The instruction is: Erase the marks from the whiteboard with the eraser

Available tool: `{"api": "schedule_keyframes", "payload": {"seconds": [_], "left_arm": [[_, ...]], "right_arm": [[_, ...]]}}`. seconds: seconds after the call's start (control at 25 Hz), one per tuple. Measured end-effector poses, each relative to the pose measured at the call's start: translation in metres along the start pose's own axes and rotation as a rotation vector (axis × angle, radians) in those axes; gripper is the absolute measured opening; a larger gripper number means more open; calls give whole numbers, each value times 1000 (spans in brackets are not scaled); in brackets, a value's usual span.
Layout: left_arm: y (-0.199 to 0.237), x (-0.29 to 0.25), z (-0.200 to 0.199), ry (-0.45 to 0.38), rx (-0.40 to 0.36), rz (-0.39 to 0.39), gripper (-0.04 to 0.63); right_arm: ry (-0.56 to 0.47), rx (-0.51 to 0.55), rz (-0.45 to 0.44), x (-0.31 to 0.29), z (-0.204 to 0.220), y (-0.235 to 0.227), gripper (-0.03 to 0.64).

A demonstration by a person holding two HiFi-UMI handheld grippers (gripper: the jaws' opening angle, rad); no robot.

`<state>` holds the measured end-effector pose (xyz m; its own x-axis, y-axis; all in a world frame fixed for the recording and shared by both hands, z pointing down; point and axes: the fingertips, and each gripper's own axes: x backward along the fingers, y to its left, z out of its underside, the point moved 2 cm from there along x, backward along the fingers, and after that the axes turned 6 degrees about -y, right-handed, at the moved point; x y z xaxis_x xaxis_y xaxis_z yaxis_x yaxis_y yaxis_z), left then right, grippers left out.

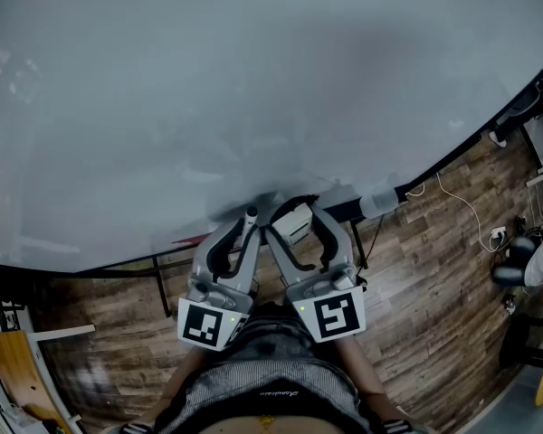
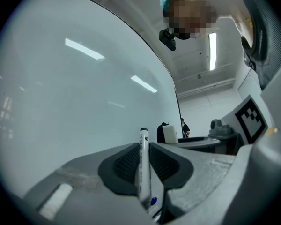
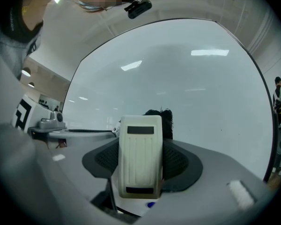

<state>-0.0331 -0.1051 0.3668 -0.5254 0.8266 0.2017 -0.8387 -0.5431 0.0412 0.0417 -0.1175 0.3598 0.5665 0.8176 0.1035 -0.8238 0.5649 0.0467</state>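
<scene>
Glossy pale whiteboard [image 1: 253, 80]. The eraser [image 3: 140, 161] is a cream ribbed plastic block w/ dark felt behind, and the marker [image 2: 144, 168] is a slim white tube w/ black cap. R gripper [image 1: 297, 215] is clamped on the eraser betw. black textured jaws, near the board's lower edge; L gripper [image 1: 250, 217], just beside it, is closed tight on the upright marker.

Cream eraser [image 3: 140, 156], wht marker [image 2: 144, 165] (blk cap)
</scene>
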Motion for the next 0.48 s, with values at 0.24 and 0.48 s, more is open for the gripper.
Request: {"api": "schedule_keyframes", "payload": {"seconds": [0.24,0.48], "left_arm": [[-1,-1,-1,0,1,3,71],[0,-1,-1,-4,-1,0,71]], "right_arm": [[7,6,-2,1,0,0,256],[3,4,6,1,-1,0,256]]}}
